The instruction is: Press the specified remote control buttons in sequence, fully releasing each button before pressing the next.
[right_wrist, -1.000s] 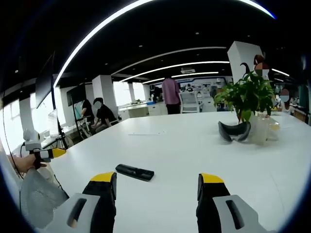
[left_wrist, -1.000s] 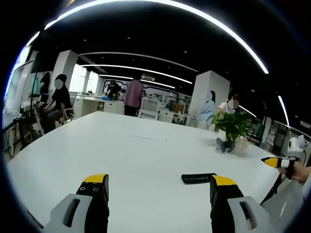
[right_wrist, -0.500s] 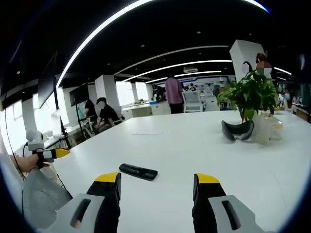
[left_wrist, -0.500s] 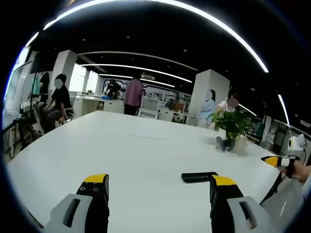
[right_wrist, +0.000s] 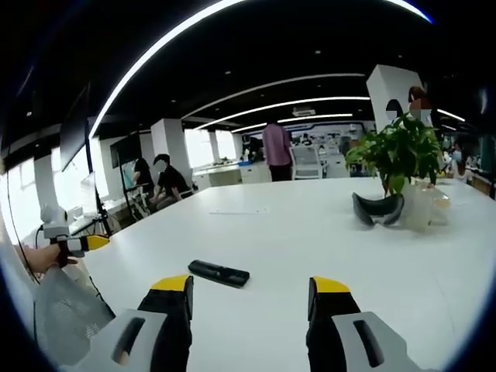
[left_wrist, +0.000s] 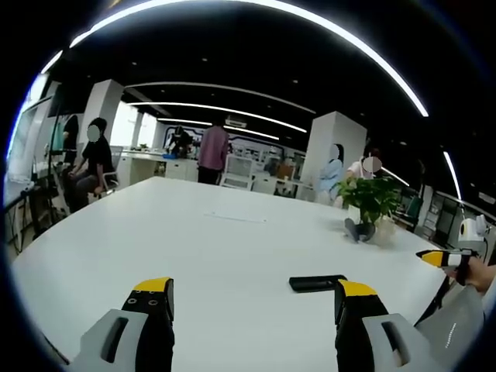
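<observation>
A black remote control lies flat on the white table, just ahead of my left gripper's right jaw. My left gripper is open with nothing between its yellow-tipped jaws. In the right gripper view the same remote lies ahead of the left jaw, and my right gripper is open and holds nothing. The right gripper enters the left gripper view at the far right, held in a hand. The left gripper shows at the far left of the right gripper view.
A potted plant stands on the table beside a dark curved object and a clear container. A sheet of paper lies mid-table. People sit and stand at desks beyond the table.
The right gripper view has shifted very slightly since half a second ago; over the last second its jaws narrowed a little. The remote has not moved.
</observation>
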The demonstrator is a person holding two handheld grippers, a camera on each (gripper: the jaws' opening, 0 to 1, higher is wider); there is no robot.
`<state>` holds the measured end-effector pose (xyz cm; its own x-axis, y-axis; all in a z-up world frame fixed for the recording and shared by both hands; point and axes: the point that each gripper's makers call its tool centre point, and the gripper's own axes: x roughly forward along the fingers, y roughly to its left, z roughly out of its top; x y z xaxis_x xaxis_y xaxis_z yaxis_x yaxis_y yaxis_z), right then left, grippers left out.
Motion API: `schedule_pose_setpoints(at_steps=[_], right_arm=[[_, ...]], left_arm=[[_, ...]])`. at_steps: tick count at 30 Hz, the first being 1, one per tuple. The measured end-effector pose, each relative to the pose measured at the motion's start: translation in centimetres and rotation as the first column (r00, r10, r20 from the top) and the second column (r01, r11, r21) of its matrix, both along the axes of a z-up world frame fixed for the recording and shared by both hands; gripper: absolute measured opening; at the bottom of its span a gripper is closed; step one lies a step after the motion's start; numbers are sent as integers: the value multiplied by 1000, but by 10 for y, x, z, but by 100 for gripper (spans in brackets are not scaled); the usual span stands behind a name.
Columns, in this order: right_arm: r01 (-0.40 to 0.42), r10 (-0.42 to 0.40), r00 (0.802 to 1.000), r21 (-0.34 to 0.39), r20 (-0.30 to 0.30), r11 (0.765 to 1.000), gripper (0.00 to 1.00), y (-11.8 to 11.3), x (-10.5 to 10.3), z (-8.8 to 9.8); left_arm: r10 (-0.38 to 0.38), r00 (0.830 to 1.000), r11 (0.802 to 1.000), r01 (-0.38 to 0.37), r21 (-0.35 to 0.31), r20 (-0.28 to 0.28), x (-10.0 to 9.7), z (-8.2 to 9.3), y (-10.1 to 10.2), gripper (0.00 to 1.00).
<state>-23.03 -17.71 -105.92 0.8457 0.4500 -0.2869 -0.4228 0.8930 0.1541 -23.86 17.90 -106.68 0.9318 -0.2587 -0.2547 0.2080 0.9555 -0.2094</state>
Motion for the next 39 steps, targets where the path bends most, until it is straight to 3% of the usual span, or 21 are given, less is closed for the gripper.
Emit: schedule_pose_setpoints(at_steps=[7, 14, 16, 20, 23, 27, 30, 31, 32, 33, 34, 37, 38, 39], right_arm=[[0, 0, 1000, -13, -9, 1000, 59, 0, 0, -2], [-10, 10, 1000, -27, -22, 1000, 59, 4, 0, -4], [-15, 14, 999, -34, -31, 999, 59, 4, 0, -6], [-26, 23, 998, -52, -60, 998, 60, 7, 0, -12], [-35, 30, 997, -78, -69, 996, 59, 7, -1, -15], [-39, 32, 996, -80, -78, 996, 58, 7, -2, -16], [-35, 29, 996, -73, -84, 997, 58, 6, -2, -16], [-33, 27, 996, -72, -86, 997, 58, 6, -2, -16], [-32, 25, 996, -72, -87, 997, 58, 5, -2, -16], [-31, 25, 996, -73, -86, 997, 58, 5, -2, -16], [-30, 23, 996, -76, -85, 997, 58, 4, -2, -16], [-25, 19, 996, -77, -86, 997, 57, 3, -1, -16], [-20, 14, 996, -70, -85, 997, 57, 2, -1, -16], [-18, 12, 996, -68, -86, 998, 57, 1, -1, -16]], left_arm=[[-1, 1000, 1000, 1, 9, 1, 0, 0, -1, 90], [-8, 1000, 1000, 7, -28, -3, 5, 1, -3, 94], [-27, 999, 999, 26, -27, -24, 7, -1, -8, 98], [-94, 989, 995, 97, 18, -117, 6, -12, -20, 100], [-191, 963, 971, 214, 107, -192, 12, -18, -29, 100], [-341, 914, 889, 389, 242, -218, 42, -11, -42, 100], [-433, 854, 829, 503, 245, -290, 58, -16, -55, 100], [-467, 825, 799, 548, 249, -318, 63, -18, -62, 100], [-479, 815, 788, 563, 250, -328, 65, -19, -65, 100], [-512, 776, 751, 613, 247, -368, 68, -24, -72, 100], [-522, 758, 729, 634, 257, -390, 71, -28, -76, 98], [-585, 667, 604, 738, 302, -460, 83, -42, -95, 92], [-596, 639, 571, 763, 303, -487, 84, -47, -100, 91], [-607, 595, 522, 798, 301, -526, 86, -55, -107, 89]])
